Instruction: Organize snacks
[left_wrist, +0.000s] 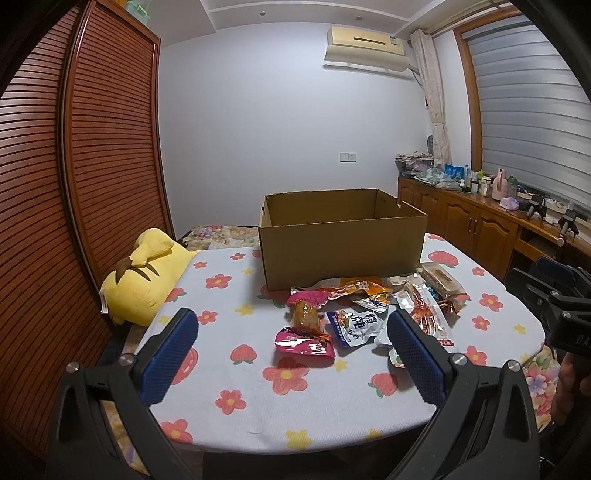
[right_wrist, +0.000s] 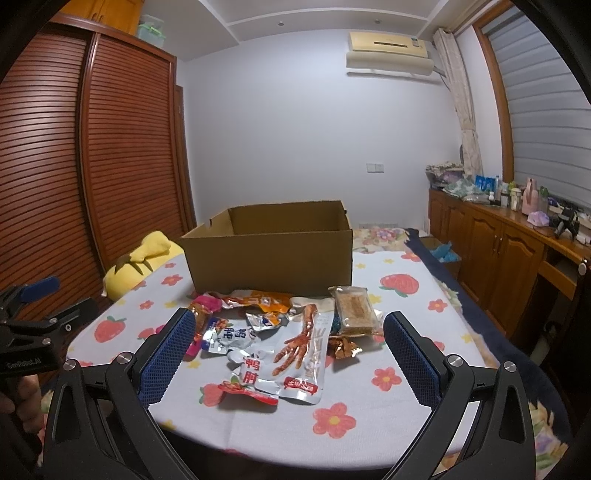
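Note:
An open cardboard box (left_wrist: 341, 243) (right_wrist: 269, 254) stands on the flowered cloth, and I cannot see its floor. Several snack packets lie in a loose pile in front of it: a pink packet (left_wrist: 304, 341), a blue-white pouch (left_wrist: 351, 326) (right_wrist: 231, 332), a chicken-foot packet (right_wrist: 301, 354) (left_wrist: 430, 314), a clear-wrapped cake bar (right_wrist: 354, 306) (left_wrist: 441, 280), an orange packet (right_wrist: 266, 301). My left gripper (left_wrist: 291, 350) hangs open just short of the pile. My right gripper (right_wrist: 290, 350) is open too, its fingers straddling the pile from above. Neither holds anything.
A yellow plush toy (left_wrist: 144, 280) lies at the cloth's left edge beside a slatted wooden wardrobe (left_wrist: 92, 147). A wooden sideboard (right_wrist: 509, 243) with bottles runs along the right wall. The other gripper shows at the right edge of the left wrist view (left_wrist: 554, 302).

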